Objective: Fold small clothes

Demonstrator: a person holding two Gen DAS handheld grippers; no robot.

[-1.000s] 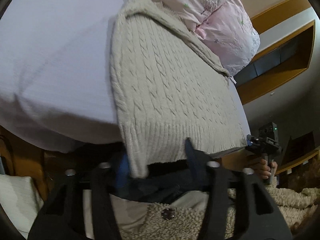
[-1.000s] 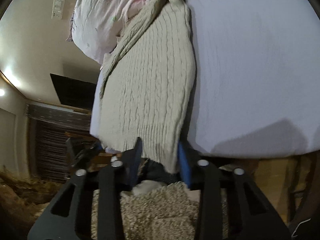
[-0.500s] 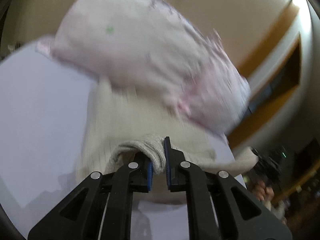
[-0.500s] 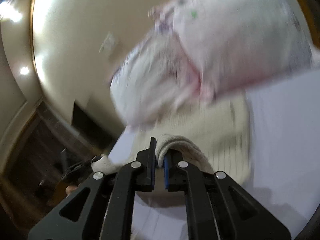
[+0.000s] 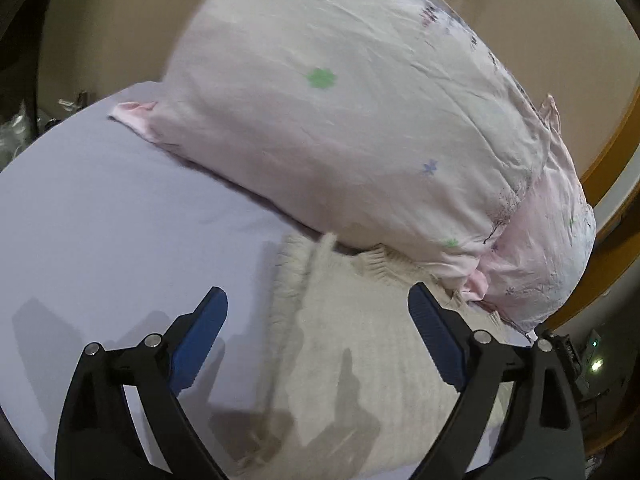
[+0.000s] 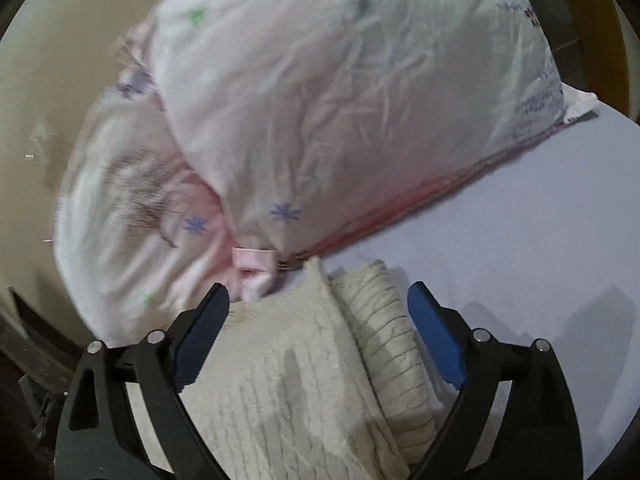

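Note:
A cream cable-knit sweater [image 5: 360, 340] lies folded over on the pale lavender bed sheet [image 5: 100, 232], its far edge against the pillows. My left gripper [image 5: 318, 308] is open just above it, jaws wide apart, holding nothing. In the right wrist view the sweater [image 6: 304, 380] shows a doubled layer with a ribbed hem on the right. My right gripper [image 6: 318, 304] is open over it and empty.
Two pale pink flowered pillows [image 5: 360, 120] lie at the head of the bed, right behind the sweater; they also show in the right wrist view [image 6: 320, 120]. A beige wall and wooden trim [image 5: 612, 168] stand beyond. Bare sheet [image 6: 540, 240] spreads right of the sweater.
Both grippers carried the sweater's hem up toward the pillows, folding it over, then opened and let it go. One second ago they were at the hem near the bed's edge.

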